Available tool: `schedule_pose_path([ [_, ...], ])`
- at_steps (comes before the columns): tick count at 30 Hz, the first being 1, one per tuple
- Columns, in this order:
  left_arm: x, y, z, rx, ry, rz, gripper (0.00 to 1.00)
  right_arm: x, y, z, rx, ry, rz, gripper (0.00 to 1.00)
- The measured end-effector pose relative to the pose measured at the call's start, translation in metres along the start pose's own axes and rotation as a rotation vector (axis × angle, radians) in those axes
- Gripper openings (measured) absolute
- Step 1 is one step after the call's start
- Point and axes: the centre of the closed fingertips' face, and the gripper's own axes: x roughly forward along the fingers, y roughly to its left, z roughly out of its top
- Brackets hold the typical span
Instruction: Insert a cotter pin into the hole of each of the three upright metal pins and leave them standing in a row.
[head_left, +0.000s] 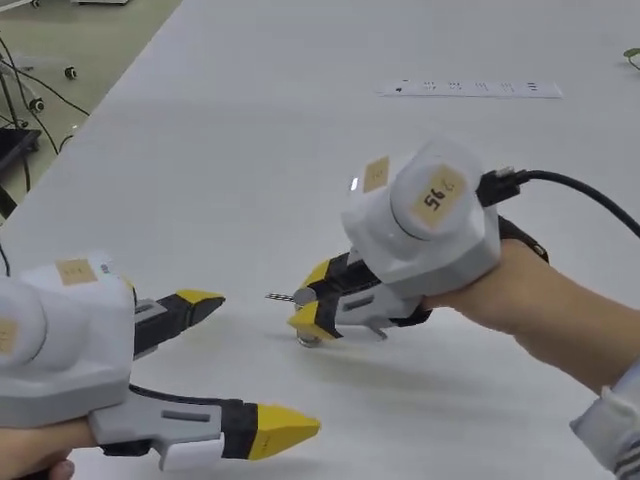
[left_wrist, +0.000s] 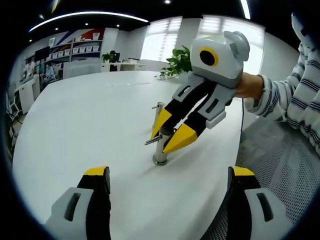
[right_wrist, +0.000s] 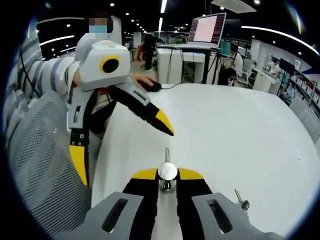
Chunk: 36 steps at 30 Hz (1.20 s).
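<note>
- The right claw (head_left: 308, 310) is squeezing shut around the top of a short shiny upright metal pin (left_wrist: 161, 150), which is standing on the big white bench (head_left: 300, 120).
- A thin silver cotter pin (left_wrist: 151, 142) is sticking out sideways near the top of that metal pin. It looks like it is going through the hole, but I cannot tell how far in it is sitting.
- The left claw (head_left: 262, 362) is hanging wide open near the metal pin, and it is holding nothing.
- A second shiny upright metal pin (left_wrist: 158, 107) is standing just behind the first one.
- Here is what could be going wrong next:
- If the right claw is pulling away at a slant when it opens, the metal pin could be tipping over, because its foot is small.
- If the cotter pin is sitting only part way in, a little bump from a claw tip could be knocking it out onto the bench.
- If the left claw is coming in too fast, it could be pushing the cotter pin crooked.
- A wide swing could be knocking down the second pin and spoiling the row.
</note>
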Motion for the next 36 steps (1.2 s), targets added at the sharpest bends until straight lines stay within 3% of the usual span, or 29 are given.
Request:
schedule_pose_path([
  [9, 0.012, -0.007, 0.010, 0.019, 0.001, -0.037, 0.98, -0.036, -0.007, 0.002, -0.003, -0.039, -0.006, 0.12],
  [19, 0.021, -0.006, 0.008, 0.018, 0.034, -0.042, 0.99, -0.081, -0.017, -0.013, -0.005, -0.056, -0.048, 0.12],
  [30, 0.028, -0.006, 0.015, 0.007, 0.038, -0.032, 0.99, -0.129, -0.023, -0.050, -0.003, -0.040, -0.084, 0.13],
  [36, 0.033, -0.006, 0.017, 0.003, 0.045, -0.032, 0.99, -0.146, -0.032, -0.068, 0.006, -0.030, -0.103, 0.13],
])
